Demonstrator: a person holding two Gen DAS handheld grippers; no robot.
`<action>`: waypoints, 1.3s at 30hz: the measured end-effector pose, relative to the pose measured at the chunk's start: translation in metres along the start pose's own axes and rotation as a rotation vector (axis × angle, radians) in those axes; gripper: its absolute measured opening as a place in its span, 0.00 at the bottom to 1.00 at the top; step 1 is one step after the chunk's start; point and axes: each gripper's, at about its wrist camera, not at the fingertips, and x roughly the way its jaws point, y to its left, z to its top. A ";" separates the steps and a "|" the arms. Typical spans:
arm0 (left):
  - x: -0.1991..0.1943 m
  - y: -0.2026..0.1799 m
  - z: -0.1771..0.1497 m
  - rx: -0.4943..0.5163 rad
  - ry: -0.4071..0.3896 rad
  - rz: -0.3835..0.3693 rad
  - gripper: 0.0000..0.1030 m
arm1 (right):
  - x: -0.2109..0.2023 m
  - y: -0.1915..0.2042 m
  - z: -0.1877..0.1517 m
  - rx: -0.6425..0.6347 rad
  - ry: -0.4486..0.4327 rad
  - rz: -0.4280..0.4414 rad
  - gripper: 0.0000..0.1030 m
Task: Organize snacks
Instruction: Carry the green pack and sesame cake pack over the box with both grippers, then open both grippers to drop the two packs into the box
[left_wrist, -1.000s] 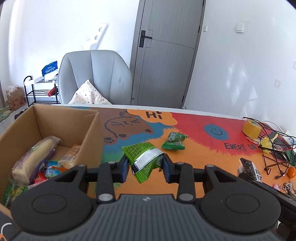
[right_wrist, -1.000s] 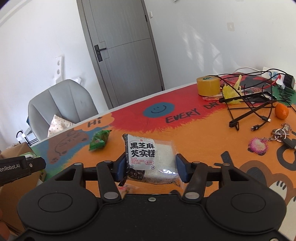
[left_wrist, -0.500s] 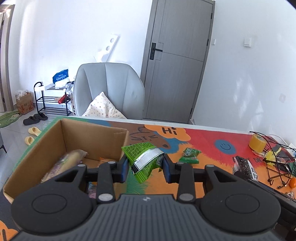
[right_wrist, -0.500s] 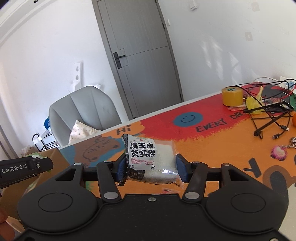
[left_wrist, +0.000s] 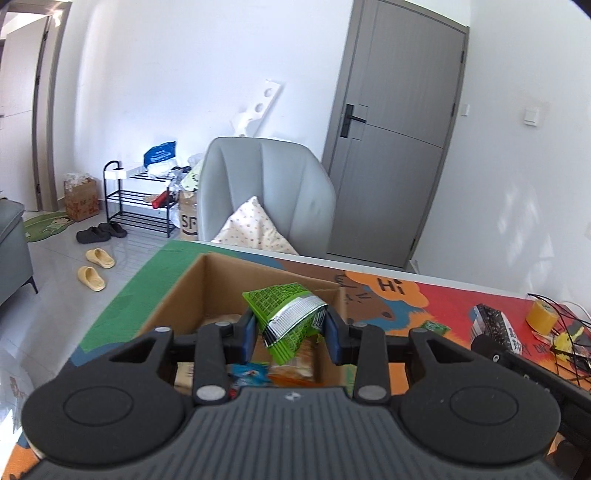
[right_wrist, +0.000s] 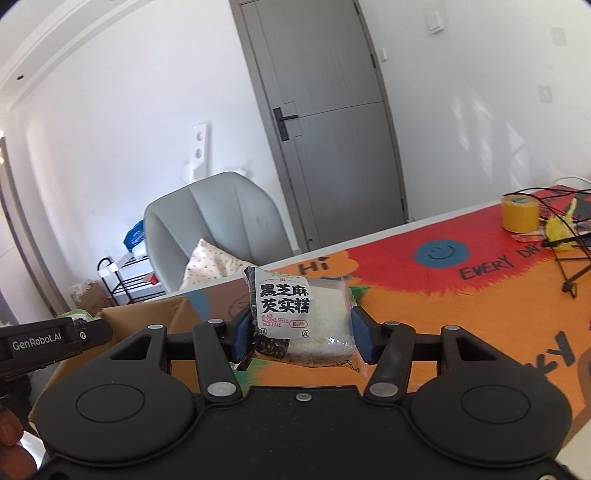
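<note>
Tabletop (right_wrist: 461, 295) orange-red, "Hi" at our 12; grey door (left_wrist: 399, 147) beyond. Left gripper (left_wrist: 290, 328) pinches green packet (left_wrist: 288, 317); right gripper (right_wrist: 301, 332) clamps "Black Sesame Seeds Rice Cake" pack (right_wrist: 299, 317).

Printed on the rice cake packet (right_wrist: 301, 319) clamped in the right gripper (right_wrist: 301, 334): large black Chinese characters 黑芝麻 芡实糕, beneath them "BLACK SESAME SEEDS RICE CAKE"

Lettered in white on the side of the left gripper (right_wrist: 48, 341): "GenRobot.AI"

Painted on the table mat (right_wrist: 461, 302): "Hi" in an orange cloud, "EVERY DAY" partly cut off beside a blue smiley, large black letters at the right edge, unreadable

Marked on a paper bag (left_wrist: 188, 218) by the shelf: "SF"
</note>
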 end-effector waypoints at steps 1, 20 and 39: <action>0.000 0.005 0.001 -0.006 0.000 0.008 0.35 | 0.001 0.004 0.001 -0.003 -0.001 0.009 0.52; 0.017 0.057 0.008 -0.048 0.045 -0.001 0.65 | 0.024 0.070 0.004 -0.098 0.031 0.091 0.52; 0.020 0.110 0.017 -0.153 0.010 0.111 0.72 | 0.059 0.139 0.002 -0.181 0.092 0.229 0.57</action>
